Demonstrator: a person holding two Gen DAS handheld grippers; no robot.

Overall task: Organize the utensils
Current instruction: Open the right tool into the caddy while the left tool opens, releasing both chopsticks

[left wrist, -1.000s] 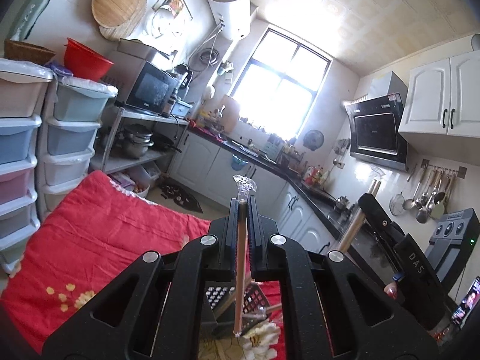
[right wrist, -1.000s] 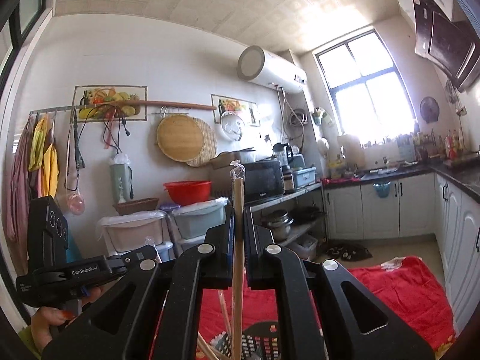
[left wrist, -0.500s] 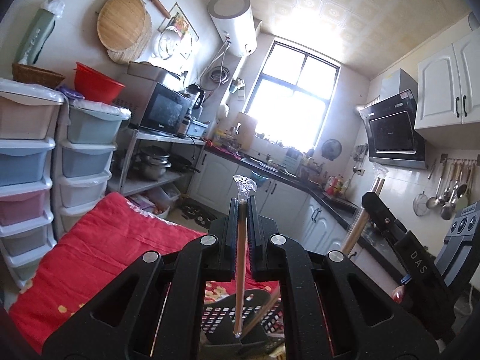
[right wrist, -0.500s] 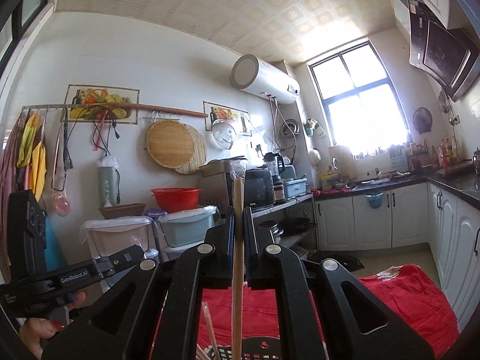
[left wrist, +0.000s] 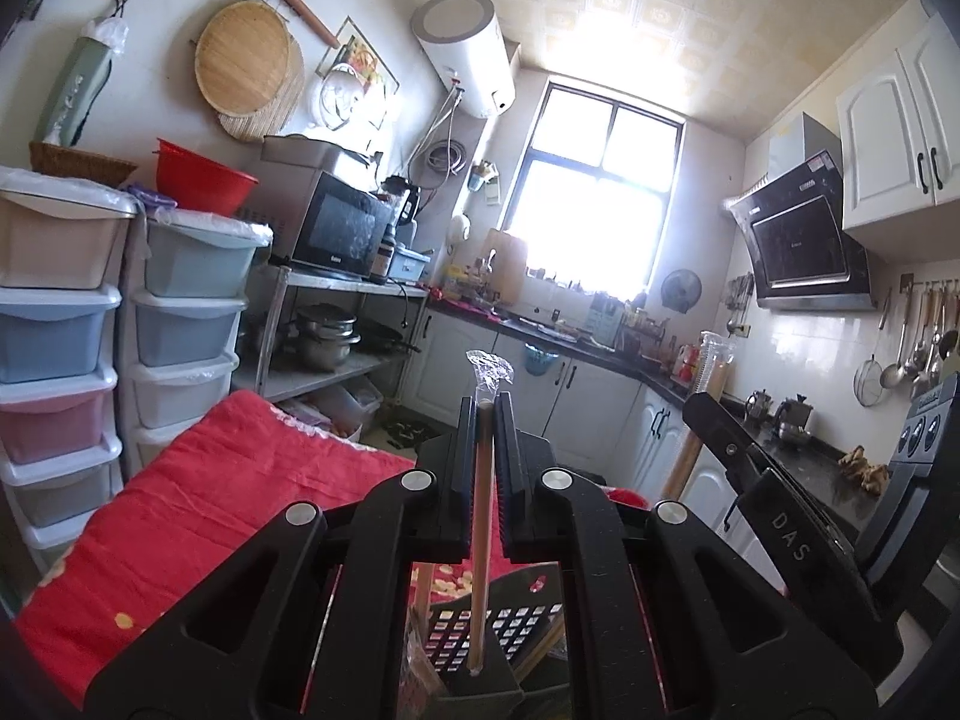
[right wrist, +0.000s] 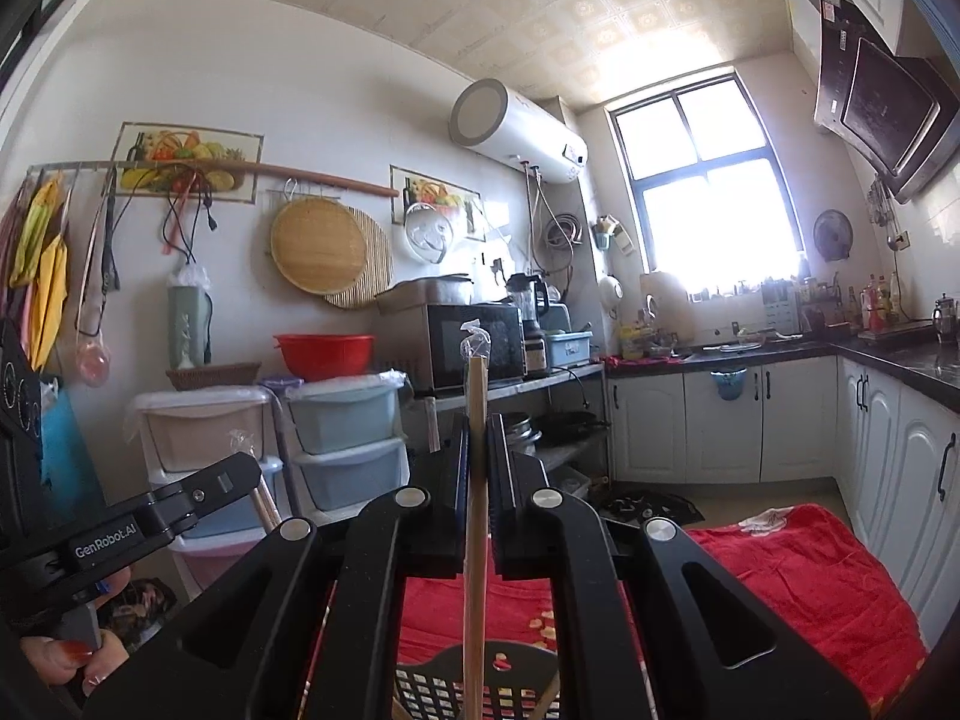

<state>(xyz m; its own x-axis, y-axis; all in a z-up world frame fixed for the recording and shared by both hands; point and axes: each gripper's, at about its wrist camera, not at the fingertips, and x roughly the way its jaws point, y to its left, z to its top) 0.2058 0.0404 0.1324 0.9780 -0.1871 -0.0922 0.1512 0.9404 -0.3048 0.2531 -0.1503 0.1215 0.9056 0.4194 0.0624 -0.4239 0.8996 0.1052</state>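
Both grippers clamp a wrapped chopstick upright over the black basket (left wrist: 504, 630): left gripper (left wrist: 485, 420) on 1 chopstick (left wrist: 482, 516), right gripper (right wrist: 477, 438) on another (right wrist: 475, 516). Some sticks already inside; these 2 aren't released yet.

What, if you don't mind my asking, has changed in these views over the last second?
Both grippers have tilted or risen: the black perforated basket and red cloth sit lower in each view, with more ceiling showing. Nothing was picked up or released. The left gripper stays shut on its wrapped chopstick, and the right gripper stays shut on its own chopstick, both over the basket.
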